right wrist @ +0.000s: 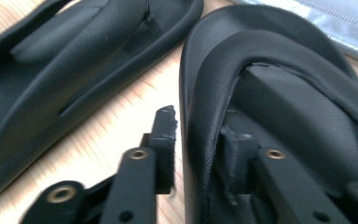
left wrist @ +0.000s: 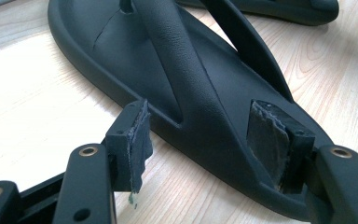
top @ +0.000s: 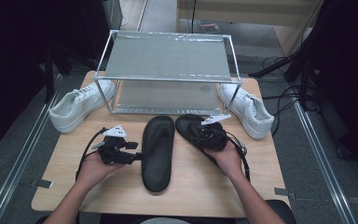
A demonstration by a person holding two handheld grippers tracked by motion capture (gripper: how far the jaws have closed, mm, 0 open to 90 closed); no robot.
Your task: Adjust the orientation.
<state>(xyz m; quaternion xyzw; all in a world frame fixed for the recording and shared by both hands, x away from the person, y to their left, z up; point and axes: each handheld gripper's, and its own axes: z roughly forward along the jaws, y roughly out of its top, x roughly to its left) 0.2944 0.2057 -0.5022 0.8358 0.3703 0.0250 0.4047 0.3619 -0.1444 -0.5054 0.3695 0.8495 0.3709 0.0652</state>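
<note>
Two black flip-flops lie side by side on the wooden table (top: 65, 182), near of the metal shoe rack (top: 168, 70).

The left flip-flop (top: 158, 151) lies with its long axis near-to-far, toe toward the rack. The left gripper (top: 137, 156) sits at its left edge, about mid-length, pointing right across that axis. In the left gripper view the jaws stand wide. One pad is on the bare table just off the sole's edge. The other is over the footbed, beside the strap (left wrist: 177, 56). The sole rim lies between them but nothing is pinched yet, so no grip.

The right flip-flop (top: 189, 126) lies angled, toe far-left, heel under the right hand (top: 226, 158). The right gripper (top: 205, 133) is right on top of it. In the right gripper view the jaws are partly open and straddle the left side of the shoe. One jaw is outside on the table side. The other is tucked under the strap arch (right wrist: 279, 60). A gap shows at the outer pad, so I read it as not clamped.

White sneakers sit at each end of the rack, one on the left (top: 77, 105) and one on the right (top: 247, 109), well apart from both grippers.

Each hand is nearest its own shoe. My guess is the next move means closing on the rims.
</note>
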